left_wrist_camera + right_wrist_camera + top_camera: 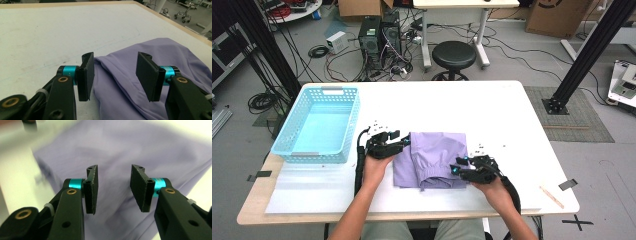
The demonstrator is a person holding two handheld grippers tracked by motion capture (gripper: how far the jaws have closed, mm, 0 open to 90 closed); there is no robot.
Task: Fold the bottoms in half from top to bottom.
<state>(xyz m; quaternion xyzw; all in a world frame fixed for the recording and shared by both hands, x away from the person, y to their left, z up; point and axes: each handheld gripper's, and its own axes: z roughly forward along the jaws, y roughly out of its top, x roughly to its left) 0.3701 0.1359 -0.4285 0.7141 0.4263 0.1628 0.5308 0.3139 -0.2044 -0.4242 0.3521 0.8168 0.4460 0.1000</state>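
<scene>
Two grippers sit at either side of a folded purple garment (432, 159) lying flat near the middle of the white table (492, 107). From the high view, the left gripper (404, 141) rests at the garment's left edge, near its far corner, held in the person's left hand (377, 165). The right gripper (457, 167) is at the garment's near right corner, held in the right hand (494, 189).

In the left gripper view, the left gripper (115, 75) has its jaws apart — released, nothing pinched. The garment (160, 57) lies under and beyond them, its edge running close by the left-hand jaw, with bare table (50, 32) to that side. The pads do not press on the cloth.

In the right gripper view, the right gripper (113, 188) also has its jaws apart, with a clear gap and no cloth caught between them. The garment (140, 145) spreads out beneath and ahead — the picture is blurred, so folds are hard to read.

Left of the garment on the table stands a light blue basket (292, 132), just beside the left gripper but apart from the cloth. Beyond the table's far edge are a black stool (454, 55) and a computer tower (370, 35) among cables on the floor.
</scene>
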